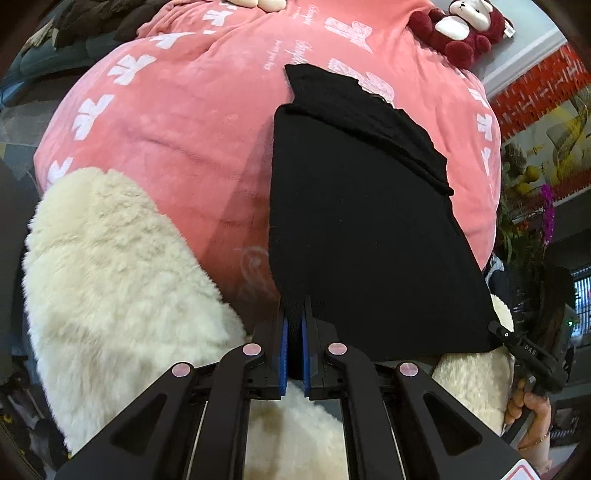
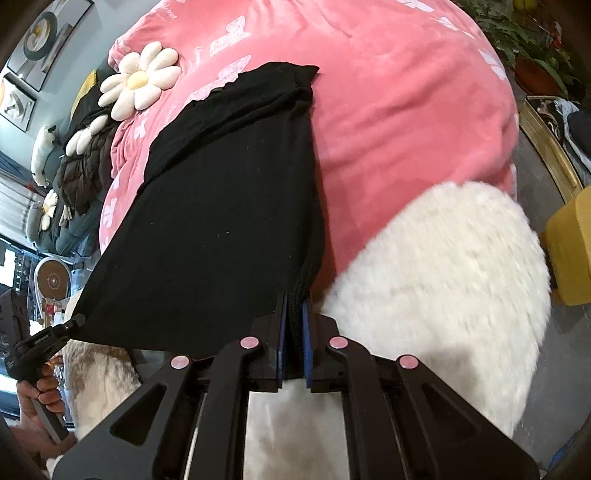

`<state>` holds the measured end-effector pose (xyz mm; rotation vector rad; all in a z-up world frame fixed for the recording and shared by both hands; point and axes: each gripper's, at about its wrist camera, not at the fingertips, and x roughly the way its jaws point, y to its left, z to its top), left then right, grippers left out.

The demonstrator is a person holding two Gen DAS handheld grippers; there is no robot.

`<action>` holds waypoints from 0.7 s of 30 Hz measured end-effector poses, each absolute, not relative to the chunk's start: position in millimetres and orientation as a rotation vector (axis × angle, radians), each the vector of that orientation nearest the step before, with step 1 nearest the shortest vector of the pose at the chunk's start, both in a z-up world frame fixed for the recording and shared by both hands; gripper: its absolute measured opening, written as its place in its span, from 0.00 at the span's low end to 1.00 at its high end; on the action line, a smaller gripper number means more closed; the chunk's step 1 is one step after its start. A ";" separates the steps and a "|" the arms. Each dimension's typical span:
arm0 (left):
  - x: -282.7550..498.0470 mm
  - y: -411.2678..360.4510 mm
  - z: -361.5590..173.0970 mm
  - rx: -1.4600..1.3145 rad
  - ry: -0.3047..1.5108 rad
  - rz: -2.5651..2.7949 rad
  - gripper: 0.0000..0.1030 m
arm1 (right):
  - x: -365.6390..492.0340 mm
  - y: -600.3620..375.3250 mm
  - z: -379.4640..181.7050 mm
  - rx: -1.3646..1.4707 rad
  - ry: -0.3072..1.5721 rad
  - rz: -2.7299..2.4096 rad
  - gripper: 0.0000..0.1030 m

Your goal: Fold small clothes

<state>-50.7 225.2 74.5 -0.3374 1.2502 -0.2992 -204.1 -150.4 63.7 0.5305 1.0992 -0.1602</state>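
Observation:
A black knit garment (image 1: 369, 236) lies stretched over a pink blanket (image 1: 177, 140), its far end folded over itself. My left gripper (image 1: 294, 306) is shut on the garment's near left corner. My right gripper (image 2: 294, 306) is shut on the near right corner of the same garment (image 2: 221, 221). The near edge is held taut between both grippers, lifted a little above a white fluffy rug (image 1: 122, 266). The right gripper also shows at the right edge of the left wrist view (image 1: 496, 328), and the left gripper at the left edge of the right wrist view (image 2: 75, 325).
The pink blanket (image 2: 406, 110) covers the bed. The white fluffy rug (image 2: 443, 280) hangs over its near edge. A red and white plush toy (image 1: 465, 29) and a daisy cushion (image 2: 138, 83) lie at the far end. A brown jacket (image 2: 85, 166) lies at the left. A yellow stool (image 2: 570, 251) stands at the right.

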 end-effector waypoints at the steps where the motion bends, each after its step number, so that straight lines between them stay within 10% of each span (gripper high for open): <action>1: -50.1 226.4 77.2 -0.342 1.250 -0.302 0.03 | -204.8 -150.8 66.5 0.537 1.088 -0.159 0.06; 16: 164.1 176.0 146.8 -0.193 0.906 -0.251 0.04 | 17.7 -216.7 137.8 0.479 0.780 -0.166 0.07; 21: 279.8 140.5 89.5 -0.057 0.891 -0.055 0.25 | 112.4 -253.1 80.6 0.549 0.808 -0.302 0.24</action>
